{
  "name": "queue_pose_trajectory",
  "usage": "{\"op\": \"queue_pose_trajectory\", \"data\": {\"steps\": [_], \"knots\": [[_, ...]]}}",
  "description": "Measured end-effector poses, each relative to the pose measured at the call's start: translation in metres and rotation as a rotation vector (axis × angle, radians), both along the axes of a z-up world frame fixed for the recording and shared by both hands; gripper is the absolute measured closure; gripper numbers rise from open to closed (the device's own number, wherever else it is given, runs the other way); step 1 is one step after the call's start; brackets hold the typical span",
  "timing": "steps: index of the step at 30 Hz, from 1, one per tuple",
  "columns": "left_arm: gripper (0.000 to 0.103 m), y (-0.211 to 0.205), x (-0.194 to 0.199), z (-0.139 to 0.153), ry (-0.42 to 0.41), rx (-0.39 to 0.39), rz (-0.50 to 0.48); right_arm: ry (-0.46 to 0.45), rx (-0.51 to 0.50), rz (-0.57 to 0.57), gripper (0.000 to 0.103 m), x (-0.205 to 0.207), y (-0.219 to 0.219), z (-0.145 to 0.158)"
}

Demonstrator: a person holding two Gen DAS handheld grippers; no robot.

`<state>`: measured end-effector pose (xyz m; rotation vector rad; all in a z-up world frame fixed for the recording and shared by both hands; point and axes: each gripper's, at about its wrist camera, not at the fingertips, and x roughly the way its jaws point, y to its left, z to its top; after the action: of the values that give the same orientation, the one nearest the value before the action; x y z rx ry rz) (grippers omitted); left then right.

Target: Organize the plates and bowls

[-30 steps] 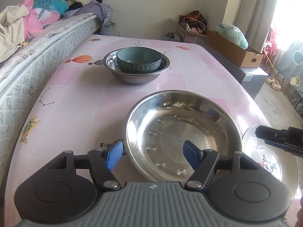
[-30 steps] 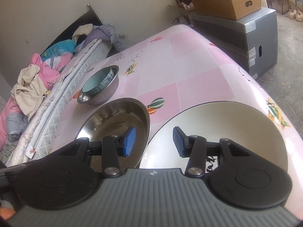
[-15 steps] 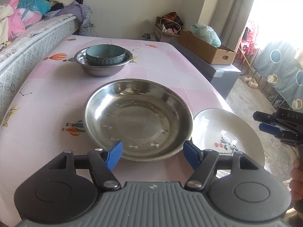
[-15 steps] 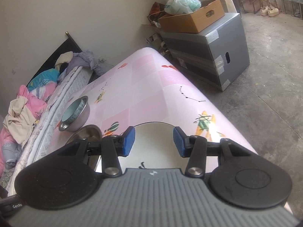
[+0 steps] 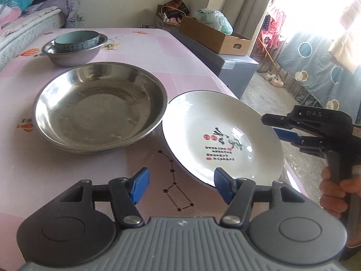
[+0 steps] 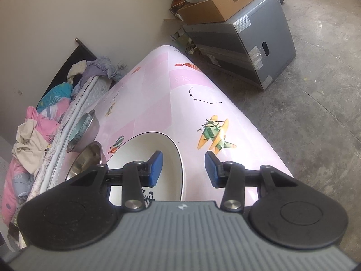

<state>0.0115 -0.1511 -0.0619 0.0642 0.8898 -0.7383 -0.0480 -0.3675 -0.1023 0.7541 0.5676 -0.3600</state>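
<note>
Pink, balloon-printed counter (image 5: 146, 45) beside a bed (image 5: 22, 29), concrete floor to the right. Nearest, left tongs (image 5: 181, 186) apart and closing, with only bare counter and a star-line print between them; right-side pad just in front of the near rim of the round white ceramic plate with red and black calligraphy (image 5: 221, 131). A second ago aimed close over the wide shallow stainless-steel dish (image 5: 99, 106); now pulled back and swung right toward the white plate. At that plate's right rim, right tongs (image 5: 274, 126) gripped by a hand (image 5: 334, 192), moved out from over the plate's middle; apart and closing, rim between the pads (image 6: 155, 167) in the right wrist view, no pressing visible yet. Probably means a two-sided pickup of the white plate, likely for stacking with the steel dish. Plate flat on the counter near its right edge, face up, round, so no long axis; rows of print running across the left view. Left rim just beside the steel dish, contact impossible to tell. Farther back, a teal ceramic bowl (image 5: 76, 40) nested in a small steel bowl (image 5: 72, 54).
</note>
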Motion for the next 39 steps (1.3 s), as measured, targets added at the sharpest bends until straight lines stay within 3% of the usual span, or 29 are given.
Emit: {"op": "queue_pose_trajectory", "data": {"steps": [7,10,15,24,39], "knots": [[0.05,-0.019,0.001,-0.011,0.048,-0.007,-0.01,-0.011,0.022,0.038,0.074,0.01,-0.012,-0.005],[0.062,-0.022,0.004,-0.012,0.046,-0.014,0.002,-0.016,0.042,0.057,0.079,0.014,-0.012,-0.008],[0.067,-0.024,0.005,-0.011,0.046,-0.003,0.026,-0.018,0.059,0.098,0.083,0.02,-0.008,-0.01],[0.067,-0.015,0.004,-0.007,0.056,0.011,0.025,0.026,0.03,0.131,0.082,0.011,0.006,-0.003],[0.067,0.017,-0.009,-0.004,0.076,0.017,0.009,0.059,0.08,0.168,0.081,-0.026,0.044,-0.003]]}}
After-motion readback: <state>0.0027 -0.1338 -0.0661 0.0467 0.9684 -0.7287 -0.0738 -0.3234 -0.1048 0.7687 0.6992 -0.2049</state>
